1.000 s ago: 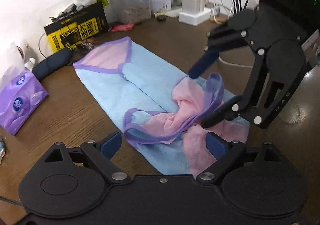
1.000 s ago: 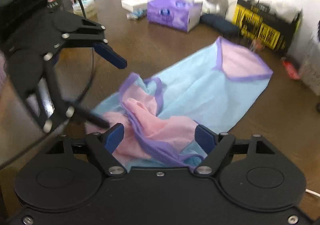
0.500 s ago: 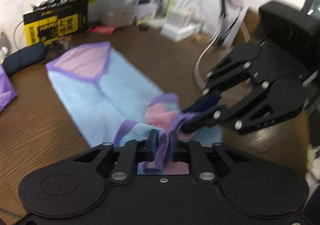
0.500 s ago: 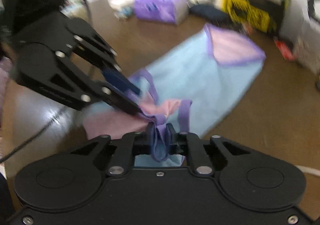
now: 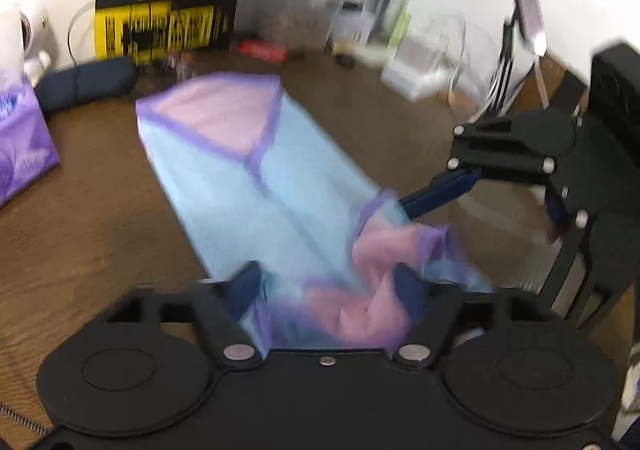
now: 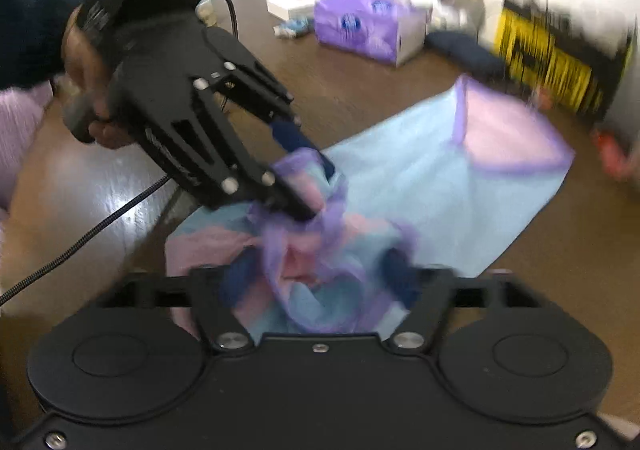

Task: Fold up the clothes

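Garment [image 5: 256,186], light blue with pink-purple trim, lies lengthwise on the table [image 5: 80,234]: far end flat, near end bunched. Left gripper [image 5: 328,286] jaws wide, cloth between; right gripper [image 6: 320,278] likewise. Folding looks partial.

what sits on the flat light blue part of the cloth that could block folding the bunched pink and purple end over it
Nothing visible does. The flat stretch of the light blue mesh garment with purple trim lies bare on the brown wooden table. The purple tissue pack and yellow-and-black box sit off the cloth, beyond its edges.
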